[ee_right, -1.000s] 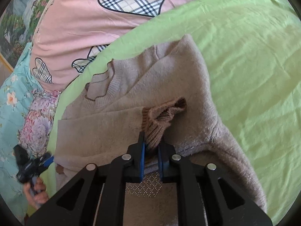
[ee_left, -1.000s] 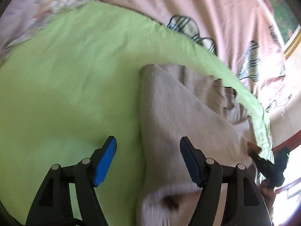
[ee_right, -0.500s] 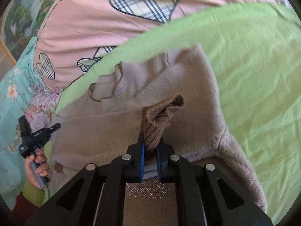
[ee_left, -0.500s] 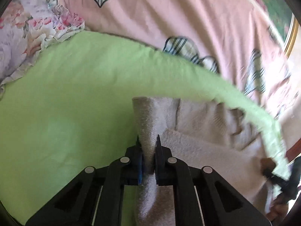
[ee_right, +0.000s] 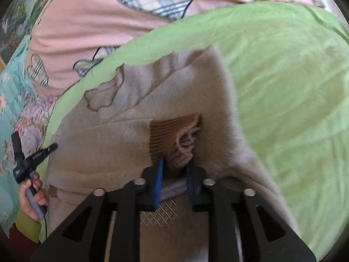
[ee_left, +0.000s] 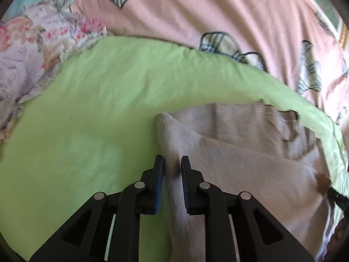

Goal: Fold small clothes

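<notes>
A small beige knit sweater (ee_left: 240, 152) lies on a green sheet (ee_left: 98, 120), with one sleeve folded across its body. My left gripper (ee_left: 172, 163) stands at the sweater's left folded edge, its jaws a little apart with the fabric edge between them. In the right wrist view the sweater (ee_right: 135, 109) shows its scalloped collar (ee_right: 104, 96) at the far side. My right gripper (ee_right: 174, 163) has its jaws slightly apart around the brown ribbed cuff (ee_right: 174, 133) of the sleeve, which rests on the sweater's body.
A pink quilt with plaid hearts (ee_left: 218, 11) lies beyond the green sheet, and floral bedding (ee_left: 32, 54) lies at the left. The left hand-held gripper and the hand on it (ee_right: 30, 166) show at the sweater's left edge in the right wrist view.
The left gripper closed on the sweater's left edge and has now parted slightly. The right gripper's jaws have opened a little around the cuff, which has dropped onto the sweater.
</notes>
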The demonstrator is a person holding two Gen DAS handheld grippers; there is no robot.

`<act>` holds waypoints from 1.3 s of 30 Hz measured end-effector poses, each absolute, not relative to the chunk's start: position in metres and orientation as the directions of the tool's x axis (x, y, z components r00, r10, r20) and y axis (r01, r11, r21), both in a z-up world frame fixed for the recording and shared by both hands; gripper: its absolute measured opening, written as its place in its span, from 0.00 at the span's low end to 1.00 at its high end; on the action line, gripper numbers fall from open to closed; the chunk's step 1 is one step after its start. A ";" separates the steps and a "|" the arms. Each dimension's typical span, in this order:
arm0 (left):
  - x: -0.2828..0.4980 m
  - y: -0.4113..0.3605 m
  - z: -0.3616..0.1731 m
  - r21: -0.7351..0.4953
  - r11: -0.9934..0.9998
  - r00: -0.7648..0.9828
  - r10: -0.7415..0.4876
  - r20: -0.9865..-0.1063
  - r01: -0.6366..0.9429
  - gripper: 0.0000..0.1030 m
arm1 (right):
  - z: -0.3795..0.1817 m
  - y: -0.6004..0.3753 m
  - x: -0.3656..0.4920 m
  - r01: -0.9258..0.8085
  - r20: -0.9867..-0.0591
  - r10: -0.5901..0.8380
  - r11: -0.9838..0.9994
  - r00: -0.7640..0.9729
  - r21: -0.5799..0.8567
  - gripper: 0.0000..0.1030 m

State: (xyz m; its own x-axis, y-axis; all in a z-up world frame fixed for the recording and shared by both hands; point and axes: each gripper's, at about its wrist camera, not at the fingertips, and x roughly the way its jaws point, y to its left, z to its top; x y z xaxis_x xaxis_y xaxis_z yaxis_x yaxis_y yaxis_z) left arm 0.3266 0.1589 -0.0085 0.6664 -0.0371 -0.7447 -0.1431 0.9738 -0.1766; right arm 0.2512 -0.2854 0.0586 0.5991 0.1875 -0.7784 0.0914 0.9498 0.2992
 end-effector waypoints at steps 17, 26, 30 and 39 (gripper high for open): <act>0.090 0.102 -0.009 -0.243 0.967 0.605 -0.146 -0.783 -0.081 0.49 | 0.098 -0.297 0.108 0.005 -0.725 0.277 0.933 0.631 0.360 0.45; 0.010 0.099 -0.036 -0.269 0.960 0.531 -0.188 -0.826 -0.080 0.50 | 0.092 -0.312 0.046 -0.038 -0.745 0.309 0.933 0.592 0.357 0.49; -0.022 0.092 -0.043 -0.256 0.965 0.514 -0.191 -0.836 -0.058 0.53 | 0.094 -0.324 0.024 -0.056 -0.740 0.345 0.921 0.577 0.385 0.49; -0.051 0.096 -0.056 -0.388 0.921 0.474 -0.323 -0.819 -0.044 0.45 | 0.084 -0.358 -0.019 -0.069 -0.749 0.400 0.899 0.528 0.432 0.49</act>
